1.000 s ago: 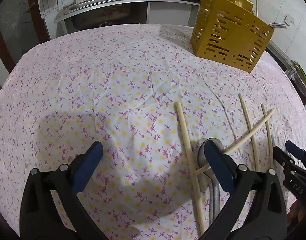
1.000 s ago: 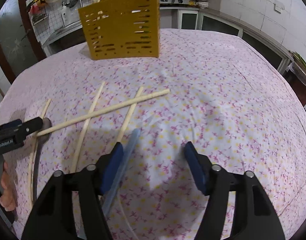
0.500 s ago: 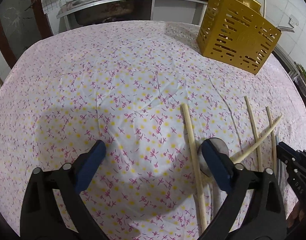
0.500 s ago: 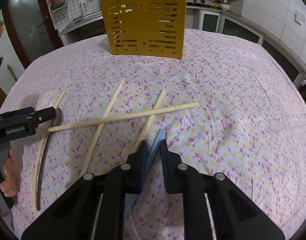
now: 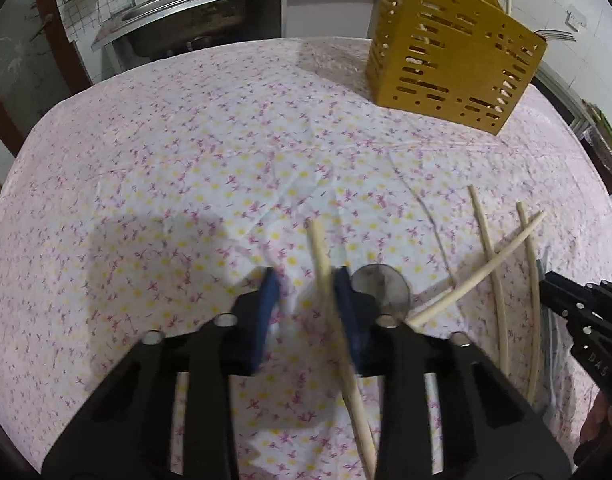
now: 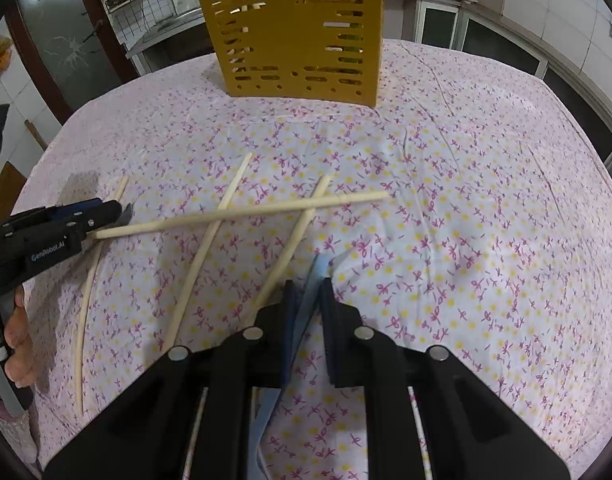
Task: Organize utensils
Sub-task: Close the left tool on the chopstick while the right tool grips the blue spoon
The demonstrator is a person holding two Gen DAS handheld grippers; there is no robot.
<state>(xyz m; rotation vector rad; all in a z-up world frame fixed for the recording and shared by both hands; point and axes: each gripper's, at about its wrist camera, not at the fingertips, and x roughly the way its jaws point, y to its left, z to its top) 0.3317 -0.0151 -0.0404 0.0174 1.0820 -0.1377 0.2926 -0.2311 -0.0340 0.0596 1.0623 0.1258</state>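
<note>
Yellow slotted utensil caddy (image 6: pixel 297 32) at the far side of the floral tablecloth (image 6: pixel 466 200), already holding a few chopsticks and what appears to be a fork. Left gripper (image 5: pixel 306 292), jaws partly closed around one wooden chopstick (image 5: pixel 318 248), beside a metal spoon (image 5: pixel 382 284). Right gripper (image 6: pixel 308 300) clamped on a pale blue flat utensil (image 6: pixel 316 276). Three crossed chopsticks (image 6: pixel 241 212) lie loose between them; judged partly done, several pieces left to store
</note>
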